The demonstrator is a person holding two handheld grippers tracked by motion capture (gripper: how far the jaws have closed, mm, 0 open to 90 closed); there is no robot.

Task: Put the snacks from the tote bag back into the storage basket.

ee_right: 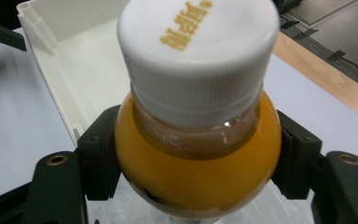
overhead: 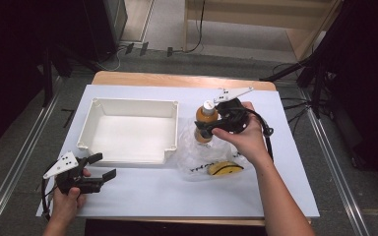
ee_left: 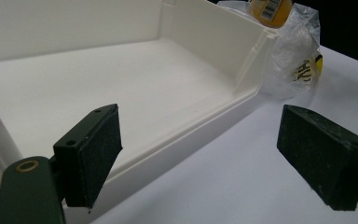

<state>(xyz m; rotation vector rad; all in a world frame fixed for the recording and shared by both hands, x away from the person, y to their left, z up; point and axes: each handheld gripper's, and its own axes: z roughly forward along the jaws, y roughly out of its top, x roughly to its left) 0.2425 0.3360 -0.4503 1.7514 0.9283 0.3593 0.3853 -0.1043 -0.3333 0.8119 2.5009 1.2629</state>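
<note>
Right gripper (overhead: 207, 129), forearm reaching in from the lower right, wrist bent so the gripper lies roughly level, pointing left. Its black fingers (ee_right: 98, 158) clamp the shoulder of a small clear plastic bottle of orange liquid with a white ribbed cap (overhead: 206, 118). Bottle stands upright in a crumpled clear plastic bag (overhead: 197, 155), right of the white rectangular plastic tray (overhead: 128, 104) on the white-covered worktop (overhead: 177, 191).

Left gripper (overhead: 101, 166) low at the tray's near-left corner, level, fingers (ee_left: 91, 154) wide apart, nothing between them.

Bottle's lower half hidden by the bag and fingers. A yellow object (overhead: 225, 168) in the bag is too blurred to identify.
</note>
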